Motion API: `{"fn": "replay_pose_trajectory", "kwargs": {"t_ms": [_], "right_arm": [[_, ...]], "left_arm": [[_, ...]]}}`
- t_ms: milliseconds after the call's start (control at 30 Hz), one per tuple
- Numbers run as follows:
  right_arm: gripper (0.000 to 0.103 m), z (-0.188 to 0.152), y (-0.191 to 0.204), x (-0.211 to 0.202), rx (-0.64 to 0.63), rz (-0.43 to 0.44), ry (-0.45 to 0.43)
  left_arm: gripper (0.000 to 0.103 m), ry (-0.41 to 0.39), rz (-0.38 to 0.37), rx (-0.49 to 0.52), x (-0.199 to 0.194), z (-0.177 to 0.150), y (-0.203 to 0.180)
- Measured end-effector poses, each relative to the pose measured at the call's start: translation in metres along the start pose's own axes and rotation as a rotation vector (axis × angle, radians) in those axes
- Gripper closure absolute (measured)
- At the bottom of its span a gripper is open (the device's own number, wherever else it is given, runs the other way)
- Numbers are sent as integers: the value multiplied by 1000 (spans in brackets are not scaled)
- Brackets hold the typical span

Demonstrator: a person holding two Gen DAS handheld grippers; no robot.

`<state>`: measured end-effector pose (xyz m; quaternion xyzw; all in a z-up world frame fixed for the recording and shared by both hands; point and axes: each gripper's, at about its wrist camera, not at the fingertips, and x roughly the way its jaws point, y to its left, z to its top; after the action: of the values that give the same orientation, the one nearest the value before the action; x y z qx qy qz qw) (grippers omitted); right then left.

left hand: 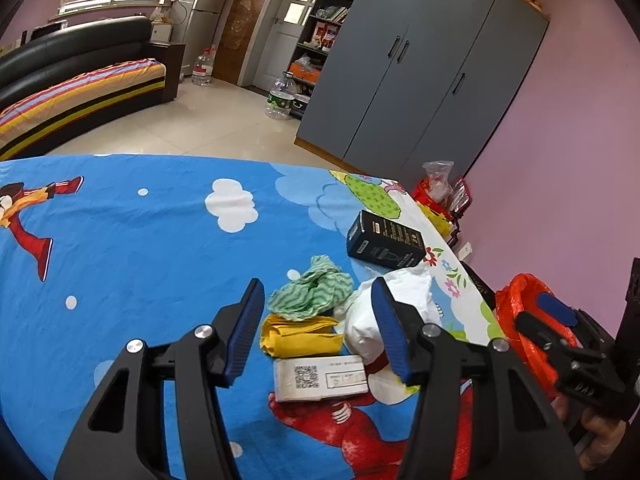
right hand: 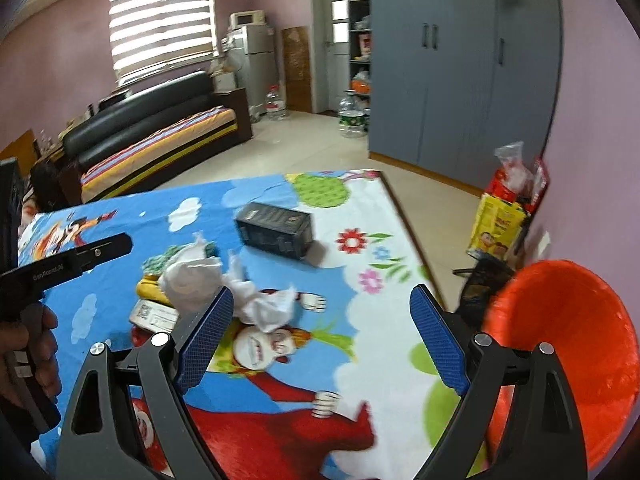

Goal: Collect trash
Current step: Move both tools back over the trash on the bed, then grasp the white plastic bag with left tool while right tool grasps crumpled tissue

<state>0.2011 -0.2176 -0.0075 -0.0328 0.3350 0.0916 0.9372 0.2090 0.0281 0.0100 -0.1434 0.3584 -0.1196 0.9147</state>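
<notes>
Both tongs, left (left hand: 318,328) & right (right hand: 322,344), gape wide, empty; trash pile w/ yellow wrapper (left hand: 298,334) on bed at 12 o'clock; approach step, next nip it, drop into orange bin (right hand: 568,344) at 3

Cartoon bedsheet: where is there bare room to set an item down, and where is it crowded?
Bare: the wide blue stretch of the cartoon-print bedsheet left of the crumpled green striped cloth, and the strip between the black rectangular box and the bed's right edge. Crowded: the cluster of green cloth, yellow packet, white crumpled paper and white QR-code box.
</notes>
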Motion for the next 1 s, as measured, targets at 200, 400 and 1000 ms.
{"fn": "replay_pose_trajectory", "kwargs": {"t_ms": [200, 400, 1000], "right_arm": [[19, -3, 27, 34, -59, 27, 64], [22, -5, 39, 64, -76, 38, 121], [66, -1, 57, 87, -127, 129, 183]], "left_arm": [[50, -6, 2, -12, -4, 0, 6], [54, -3, -5, -17, -5, 0, 9], [55, 12, -30, -5, -4, -5, -2]]}}
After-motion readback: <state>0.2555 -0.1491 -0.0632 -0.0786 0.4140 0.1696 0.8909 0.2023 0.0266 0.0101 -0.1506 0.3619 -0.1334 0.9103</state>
